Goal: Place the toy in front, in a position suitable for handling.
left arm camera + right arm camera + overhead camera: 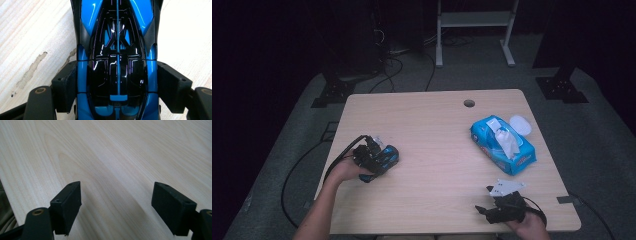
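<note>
Glossy blue and black, the toy car [117,62] fills the centre of the left gripper view, pinched across its body by the left gripper [117,87], whose two pads press flat against the car's blue flanks. In the high view the same car [384,156] sits at the left middle of the frame, low over or on the table [427,150]; whether its wheels touch the wood cannot be told. The right gripper [116,206] has its jaws spread wide with nothing between them, and in the high view it [499,202] rests near the lower right edge of the table, well apart from the car. To do this step well, I would keep the squeeze even on both flanks, since the shell looks slick and tapers toward the nose, and keep the car level so it cannot slide forward out of the pads. The left gripper view gives the pad contact and a pale stain [32,70] on the wood at its left, which the high view is too coarse to show; the high view alone gives the layout, with a blue wipes pack [503,145] at the right middle, a wipe sticking up from it.
</note>
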A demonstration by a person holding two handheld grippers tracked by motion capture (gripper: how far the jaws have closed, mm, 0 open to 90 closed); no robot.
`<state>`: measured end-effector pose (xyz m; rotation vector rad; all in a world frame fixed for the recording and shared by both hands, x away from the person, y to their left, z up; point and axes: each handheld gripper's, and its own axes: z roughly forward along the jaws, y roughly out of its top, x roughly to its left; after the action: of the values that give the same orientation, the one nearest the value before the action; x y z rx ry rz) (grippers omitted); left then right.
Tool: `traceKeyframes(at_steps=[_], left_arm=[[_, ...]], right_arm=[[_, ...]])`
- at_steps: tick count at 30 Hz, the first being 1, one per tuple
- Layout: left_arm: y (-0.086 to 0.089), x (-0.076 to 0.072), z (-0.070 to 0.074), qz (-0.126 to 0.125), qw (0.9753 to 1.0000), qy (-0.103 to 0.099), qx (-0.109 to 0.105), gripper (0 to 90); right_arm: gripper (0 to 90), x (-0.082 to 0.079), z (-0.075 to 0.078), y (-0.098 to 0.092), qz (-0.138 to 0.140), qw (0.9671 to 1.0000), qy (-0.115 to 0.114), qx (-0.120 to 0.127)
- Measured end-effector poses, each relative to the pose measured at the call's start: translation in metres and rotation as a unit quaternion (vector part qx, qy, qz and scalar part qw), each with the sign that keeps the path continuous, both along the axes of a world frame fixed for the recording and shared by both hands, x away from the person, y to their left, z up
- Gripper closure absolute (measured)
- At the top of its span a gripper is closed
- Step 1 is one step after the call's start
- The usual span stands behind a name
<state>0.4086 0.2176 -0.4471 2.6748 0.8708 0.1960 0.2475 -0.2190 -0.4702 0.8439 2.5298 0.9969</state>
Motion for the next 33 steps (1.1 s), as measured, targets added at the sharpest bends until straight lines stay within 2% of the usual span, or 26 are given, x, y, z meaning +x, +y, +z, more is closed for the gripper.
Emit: traceKeyframes(at_steps=[7, 11, 12, 15, 17, 21, 22, 23, 25, 26, 28, 30, 33], left_arm=[[0.002, -0.001, 0.001, -0.004, 1.0, -0.004, -0.006, 25.9], [0.007, -0.001, 0.009, 0.004, 0.9995, -0.011, -0.03, 27.3], [0.007, -0.001, 0.009, 0.004, 0.9995, -0.011, -0.03, 27.4], [0.006, -0.003, 0.006, -0.001, 0.9999, -0.009, -0.011, 27.4], [0.007, -0.003, 0.005, -0.002, 0.9999, -0.011, -0.008, 27.4], [0.007, -0.002, 0.008, 0.0, 0.9997, -0.015, -0.021, 27.5], [0.008, -0.002, 0.011, 0.004, 0.9993, -0.016, -0.034, 27.5], [0.008, -0.002, 0.011, 0.004, 0.9993, -0.016, -0.034, 27.5], [0.008, -0.002, 0.011, 0.0, 0.9997, -0.012, -0.02, 27.5], [0.006, -0.002, 0.008, -0.005, 0.9999, -0.011, 0.001, 27.5], [0.005, -0.002, 0.005, -0.004, 0.9999, -0.01, 0.008, 27.5], [0.005, -0.002, 0.005, -0.003, 0.9999, -0.009, 0.007, 27.4], [0.006, 0.0, 0.005, -0.008, 0.9999, 0.003, 0.014, 27.3]], right_arm=[[22.9, 0.0, 0.0, -0.001, -0.001, 1.0, 0.001, 0.0], [22.9, 0.0, 0.0, -0.001, -0.001, 1.0, 0.001, 0.0], [22.9, 0.0, 0.0, -0.001, -0.001, 1.0, 0.001, 0.0], [22.9, 0.0, 0.0, 0.0, -0.001, 1.0, 0.001, 0.0], [22.9, 0.0, 0.0, 0.0, -0.001, 1.0, 0.0, 0.0], [22.9, 0.0, 0.0, -0.001, -0.002, 1.0, 0.0, 0.0], [22.9, 0.0, 0.0, -0.001, -0.002, 1.0, 0.0, 0.0], [22.9, 0.001, 0.0, -0.001, -0.002, 1.0, 0.0, 0.0], [22.9, 0.001, 0.0, -0.001, -0.001, 1.0, 0.001, 0.0], [22.9, 0.0, 0.0, 0.0, -0.001, 1.0, 0.001, 0.0], [22.9, 0.0, 0.0, -0.001, -0.001, 1.0, 0.0, 0.001], [22.9, 0.0, 0.0, -0.001, -0.001, 1.0, 0.0, 0.001], [22.9, 0.0, 0.0, -0.001, -0.001, 1.0, 0.0, 0.0]])
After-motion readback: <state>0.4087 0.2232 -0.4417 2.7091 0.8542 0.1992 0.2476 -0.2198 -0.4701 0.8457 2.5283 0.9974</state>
